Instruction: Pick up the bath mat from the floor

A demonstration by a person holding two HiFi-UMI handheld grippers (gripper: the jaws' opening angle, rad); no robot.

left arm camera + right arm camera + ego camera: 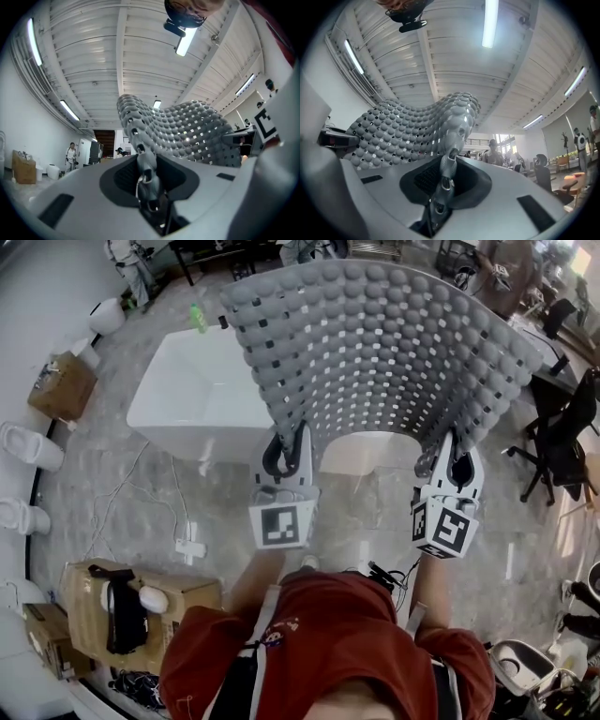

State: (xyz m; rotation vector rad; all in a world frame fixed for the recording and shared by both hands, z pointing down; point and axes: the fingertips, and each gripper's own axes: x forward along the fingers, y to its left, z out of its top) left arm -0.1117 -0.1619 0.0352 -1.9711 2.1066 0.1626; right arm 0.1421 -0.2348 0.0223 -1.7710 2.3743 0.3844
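The grey bath mat point(384, 338), covered in round bumps and small holes, hangs raised in front of me, held up off the floor by its two lower corners. My left gripper point(286, 454) is shut on the mat's left corner; in the left gripper view the mat point(183, 131) runs up from between the jaws. My right gripper point(457, 465) is shut on the right corner, and the right gripper view shows the mat point(417, 126) rising from its jaws toward the ceiling. Both grippers point upward.
A white bathtub point(202, 390) stands on the floor behind the mat. Cardboard boxes point(131, 610) lie at lower left, another box point(61, 385) at far left. A black office chair point(562, 442) is at right. Cables point(187, 545) run across the floor. A person point(71, 154) stands far off.
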